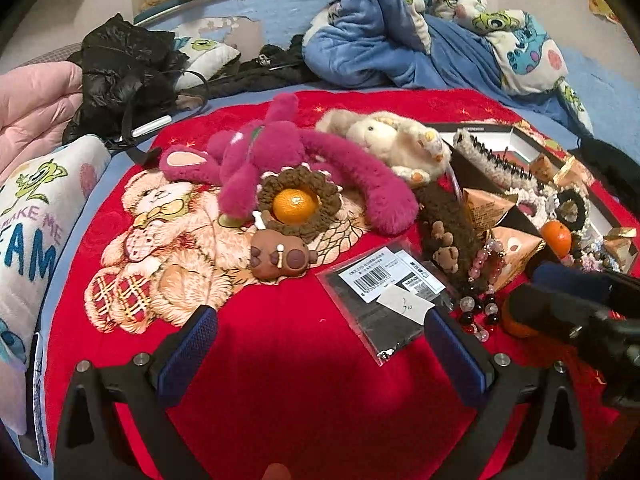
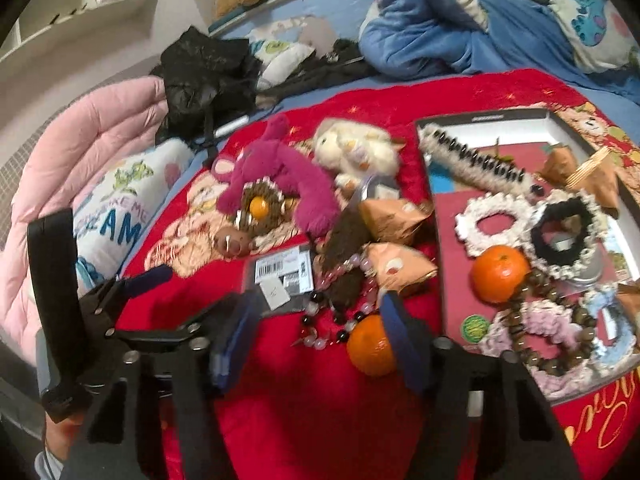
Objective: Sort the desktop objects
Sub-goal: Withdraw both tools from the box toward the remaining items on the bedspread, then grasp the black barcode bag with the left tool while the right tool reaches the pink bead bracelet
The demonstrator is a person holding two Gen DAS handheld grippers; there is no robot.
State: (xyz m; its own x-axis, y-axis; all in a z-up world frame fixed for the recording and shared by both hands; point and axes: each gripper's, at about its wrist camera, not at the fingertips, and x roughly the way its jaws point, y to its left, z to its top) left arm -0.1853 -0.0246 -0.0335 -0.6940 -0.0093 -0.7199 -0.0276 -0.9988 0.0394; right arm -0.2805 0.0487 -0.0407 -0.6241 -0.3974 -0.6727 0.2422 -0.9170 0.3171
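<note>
A red blanket (image 1: 280, 340) carries the clutter. My left gripper (image 1: 320, 332) is open and empty over bare blanket, short of a clear packet with a barcode (image 1: 384, 288). Beyond it lie a brown toy (image 1: 280, 258), an orange in a brown crocheted ring (image 1: 295, 205), a magenta plush (image 1: 280, 148) and a cream plush (image 1: 392, 140). My right gripper (image 2: 316, 332) is open; a loose orange (image 2: 370, 346) sits against its right finger (image 2: 400, 344), beside a bead bracelet (image 2: 340, 320). It shows in the left wrist view (image 1: 568, 296). A black-rimmed tray (image 2: 440, 216) holds an orange (image 2: 500, 274), scrunchies and beads.
Two orange paper pyramids (image 2: 394, 212) and a brown fuzzy piece (image 2: 344, 248) lie left of the tray. A pink quilt (image 2: 100, 140), a printed pillow (image 1: 32, 208), a black jacket (image 1: 120, 72) and a blue duvet (image 1: 400, 32) ring the blanket.
</note>
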